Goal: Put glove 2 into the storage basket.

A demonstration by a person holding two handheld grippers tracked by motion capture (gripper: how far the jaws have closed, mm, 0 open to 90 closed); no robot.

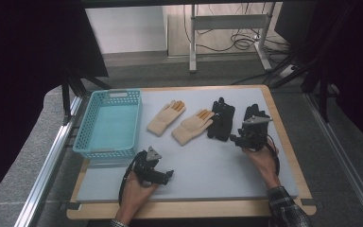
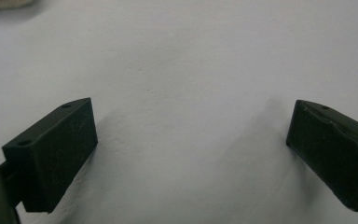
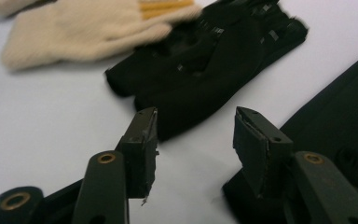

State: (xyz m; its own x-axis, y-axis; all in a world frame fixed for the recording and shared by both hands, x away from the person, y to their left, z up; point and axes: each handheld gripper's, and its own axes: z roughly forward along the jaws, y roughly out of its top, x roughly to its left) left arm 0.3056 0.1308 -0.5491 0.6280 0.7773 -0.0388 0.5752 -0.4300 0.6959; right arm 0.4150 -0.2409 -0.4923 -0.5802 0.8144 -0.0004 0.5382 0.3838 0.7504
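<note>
Grey mat (image 1: 203, 165) on a wood-edged table: broad bare stretch along the near side.

Left gripper (image 1: 163, 176): resting on the bare mat near the front edge, jaws spread wide, nothing between them.

Right gripper (image 3: 195, 140): jaws partly apart, nothing between them, pointing at the cuff of a black glove (image 3: 205, 70); a second black glove (image 3: 335, 140) lies just beside, toward the mat's right edge.

Two cream gloves (image 1: 179, 122): mid-mat.

Blue basket (image 1: 87, 142): at the mat's left edge.
</note>
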